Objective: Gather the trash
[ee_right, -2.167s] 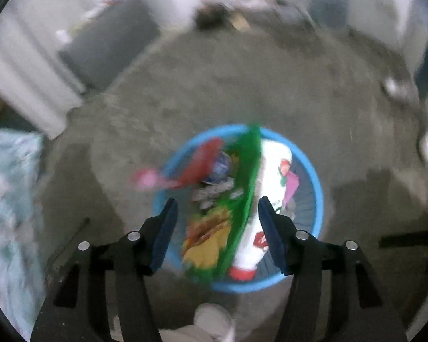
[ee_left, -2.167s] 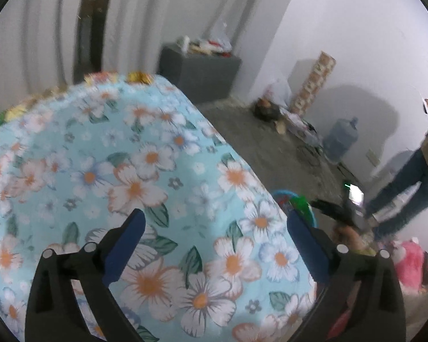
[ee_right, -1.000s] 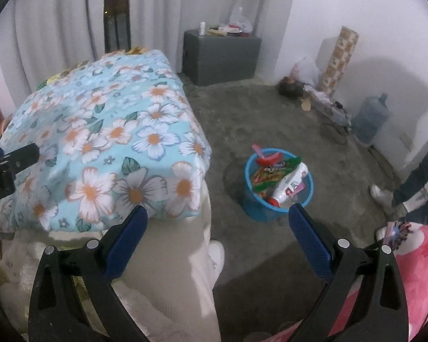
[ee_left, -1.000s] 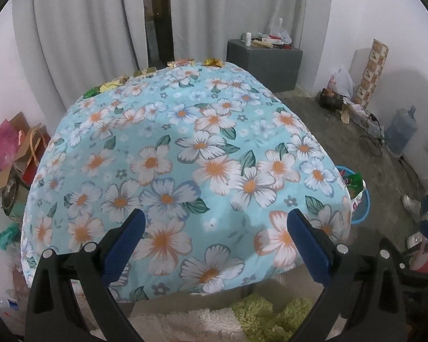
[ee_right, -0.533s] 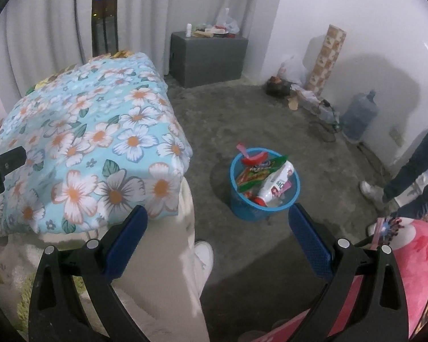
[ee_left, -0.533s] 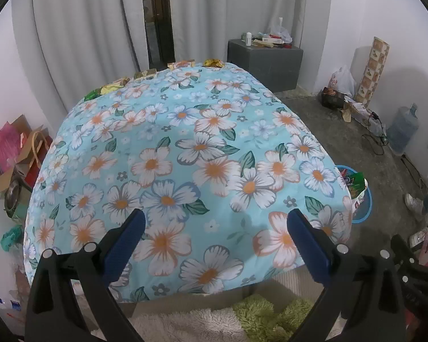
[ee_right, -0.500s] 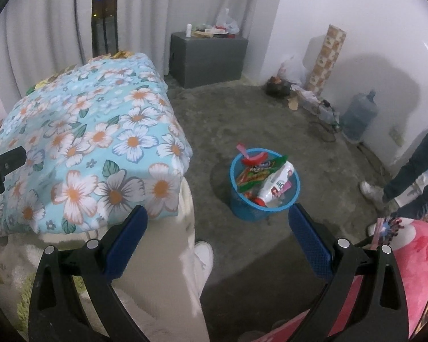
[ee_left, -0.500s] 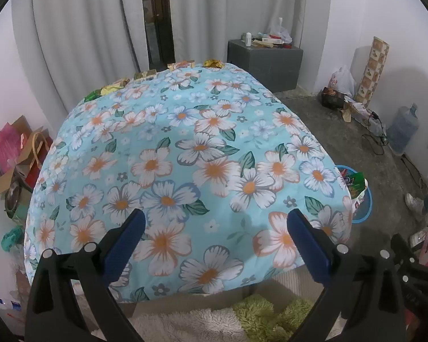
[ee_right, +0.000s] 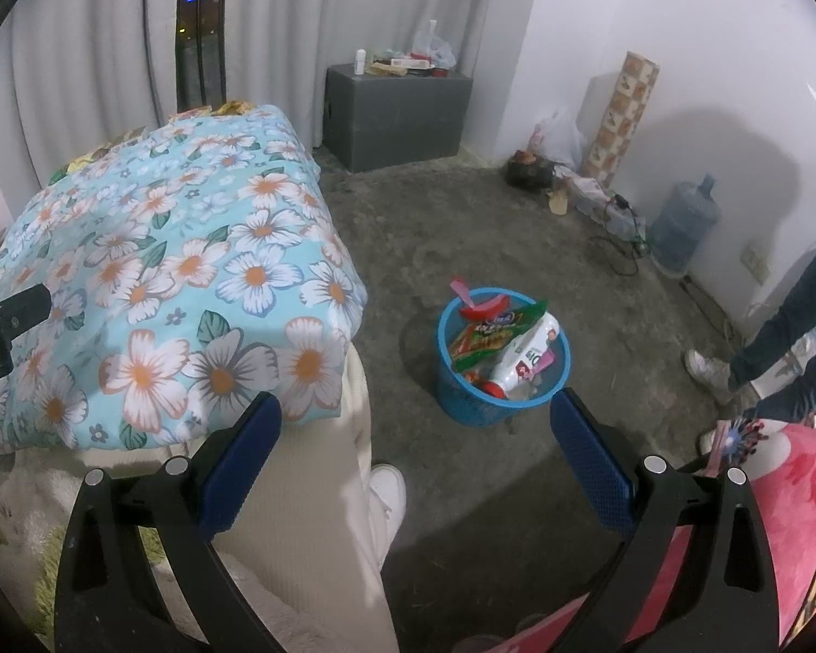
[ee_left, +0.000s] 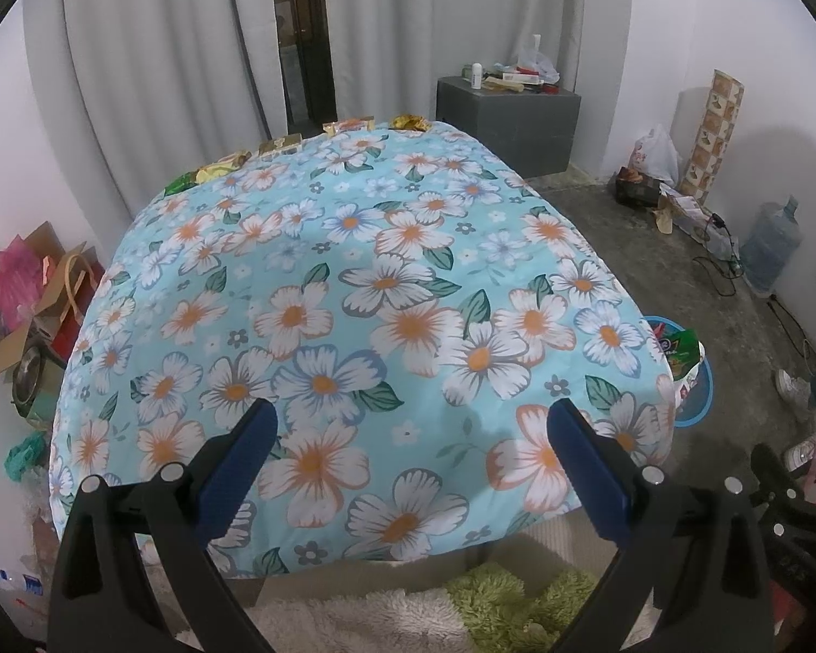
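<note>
Left hand-held gripper (ee_left: pixel 408 457) released, level over floral bed (ee_left: pixel 353 283); right hand-held gripper (ee_right: pixel 416 451) released, angled toward blue trash basket (ee_right: pixel 465 408).

curtains (ee_left: pixel 152 81): grey, behind your bed
cabinet (ee_right: pixel 402 114): grey, clutter on top
water jug (ee_right: pixel 682 228): by right wall
bystander's legs (ee_right: pixel 789 337): far right

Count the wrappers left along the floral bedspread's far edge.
5 visible: green wrapper, yellow wrapper, gold packet, orange packet, crumpled gold wrapper. More may hide behind the edge.
</note>
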Motion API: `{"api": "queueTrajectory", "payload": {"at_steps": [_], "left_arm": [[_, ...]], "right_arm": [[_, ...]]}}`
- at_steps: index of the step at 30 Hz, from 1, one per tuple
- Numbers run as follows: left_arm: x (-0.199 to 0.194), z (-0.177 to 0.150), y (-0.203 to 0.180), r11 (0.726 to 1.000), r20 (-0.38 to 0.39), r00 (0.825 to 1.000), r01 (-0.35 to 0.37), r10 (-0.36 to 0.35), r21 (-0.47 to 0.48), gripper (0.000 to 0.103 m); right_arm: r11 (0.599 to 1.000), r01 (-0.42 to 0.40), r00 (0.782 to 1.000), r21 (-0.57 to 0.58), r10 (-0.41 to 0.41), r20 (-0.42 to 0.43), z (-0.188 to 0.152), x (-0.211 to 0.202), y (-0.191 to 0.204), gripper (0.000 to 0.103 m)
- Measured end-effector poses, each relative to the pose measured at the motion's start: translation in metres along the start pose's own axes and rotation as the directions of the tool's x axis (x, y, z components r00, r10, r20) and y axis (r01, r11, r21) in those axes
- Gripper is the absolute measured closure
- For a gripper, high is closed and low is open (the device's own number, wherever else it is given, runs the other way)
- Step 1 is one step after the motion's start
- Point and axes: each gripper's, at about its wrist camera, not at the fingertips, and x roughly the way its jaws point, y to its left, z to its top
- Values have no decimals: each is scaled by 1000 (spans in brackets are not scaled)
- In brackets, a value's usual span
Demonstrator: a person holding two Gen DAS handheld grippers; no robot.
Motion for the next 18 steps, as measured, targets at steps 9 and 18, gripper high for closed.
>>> {"api": "queueTrajectory", "payload": {"at_steps": [9,18], "left_arm": [[1,1,1,1000,-1,1000,-2,2,-1,6],[1,0,3,1000,-4,1000,-3,3,-1,6]], "right_arm": [[1000,1,1000,0,-1,-1,0,0,1,8],[1000,2,1000,4,-2,-1,-1,-1,2,8]]}}
